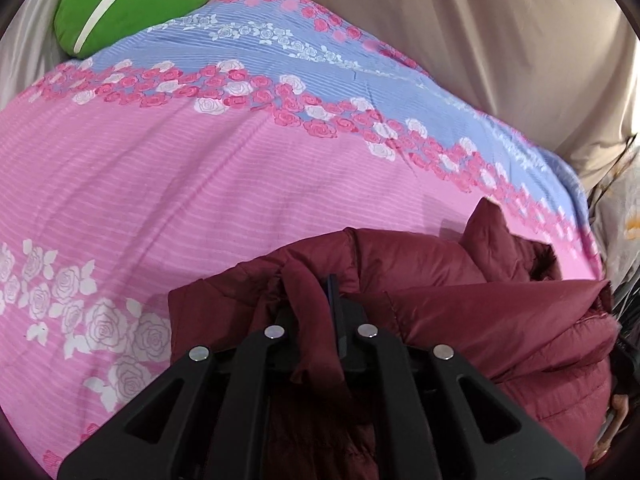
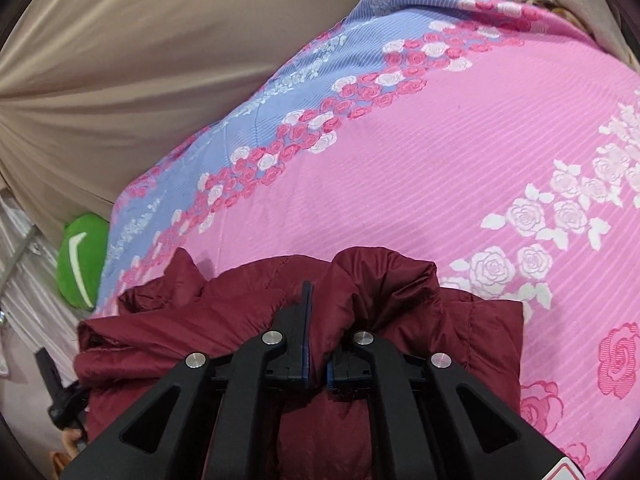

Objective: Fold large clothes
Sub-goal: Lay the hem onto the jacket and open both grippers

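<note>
Maroon jacket (image 1: 460, 320) — pinched, on floral bedspread (image 1: 200, 184)

Premises are a domestic bedroom, judged by a bed spread with a pink and blue rose-print bedsheet (image 1: 168, 168) that fills most of both wrist views. Beige curtain-like fabric (image 1: 500, 32) hangs directly behind the far edge of that sheet, and a green cushion with a white stripe (image 1: 132, 4) sits against the sheet's far corner. A maroon padded jacket (image 2: 400, 280) lies on the near part of the sheet, consistent with household clothing care.
</note>
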Available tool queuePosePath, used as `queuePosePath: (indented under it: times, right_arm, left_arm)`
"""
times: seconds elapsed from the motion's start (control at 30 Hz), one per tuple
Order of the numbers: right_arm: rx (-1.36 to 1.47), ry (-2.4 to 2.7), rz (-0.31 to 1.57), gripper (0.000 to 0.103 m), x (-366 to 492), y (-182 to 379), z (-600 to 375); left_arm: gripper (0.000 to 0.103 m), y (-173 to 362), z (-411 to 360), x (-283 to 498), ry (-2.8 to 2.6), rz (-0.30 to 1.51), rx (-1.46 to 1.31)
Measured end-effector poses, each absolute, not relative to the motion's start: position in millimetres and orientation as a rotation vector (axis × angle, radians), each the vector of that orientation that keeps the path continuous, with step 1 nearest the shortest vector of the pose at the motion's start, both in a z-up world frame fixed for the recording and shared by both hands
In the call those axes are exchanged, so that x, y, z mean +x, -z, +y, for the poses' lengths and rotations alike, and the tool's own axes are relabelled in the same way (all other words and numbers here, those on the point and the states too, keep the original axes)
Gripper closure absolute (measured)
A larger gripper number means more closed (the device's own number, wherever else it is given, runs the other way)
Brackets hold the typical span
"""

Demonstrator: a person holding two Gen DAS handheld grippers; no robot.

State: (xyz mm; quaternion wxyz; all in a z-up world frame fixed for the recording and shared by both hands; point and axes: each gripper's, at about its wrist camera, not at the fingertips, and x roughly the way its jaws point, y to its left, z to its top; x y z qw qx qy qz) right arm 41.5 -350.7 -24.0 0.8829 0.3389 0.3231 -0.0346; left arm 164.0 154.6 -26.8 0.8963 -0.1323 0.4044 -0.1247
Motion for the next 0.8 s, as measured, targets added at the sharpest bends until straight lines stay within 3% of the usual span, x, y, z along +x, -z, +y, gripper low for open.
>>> queuePosePath:
  times: [0.1,0.17,0.2,0.23,0.27,0.47,0.63,0.8]
  right_arm:
    - [0.783,0.067,0.584,0.09,25,14,-362]
    - [0.744,0.092,0.485,0.079,3,-12,-361]
    - [0.72,0.102,0.453,0.068,-4,-23,-358]
    - [0.684,0.106,0.421,0.065,-12,-36,-353]
    - [0.63,0.099,0.397,0.065,-20,-53,-342]
    - [0.424,-0.127,0.501,0.065,-13,-85,-241]
    - [0.272,-0.268,0.687,0.069,5,-37,-155]
    - [0.19,-0.193,0.727,0.077,-21,-3,-165]
  left_arm:
    - [0.088,19,171,159,0.279,0.82,-0.368]
    - [0.056,0,185,146,0.257,0.77,-0.403]
    - [0.048,-13,190,136,0.24,0.721,-0.405]
    - [0.036,-33,195,120,0.221,0.647,-0.39]
    - [0.034,-47,194,109,0.219,0.606,-0.368]
    - [0.027,-106,119,57,0.368,0.524,-0.048]
    - [0.028,-49,40,50,0.485,0.717,0.098]
    - [0.032,-1,54,49,0.398,0.811,0.14]
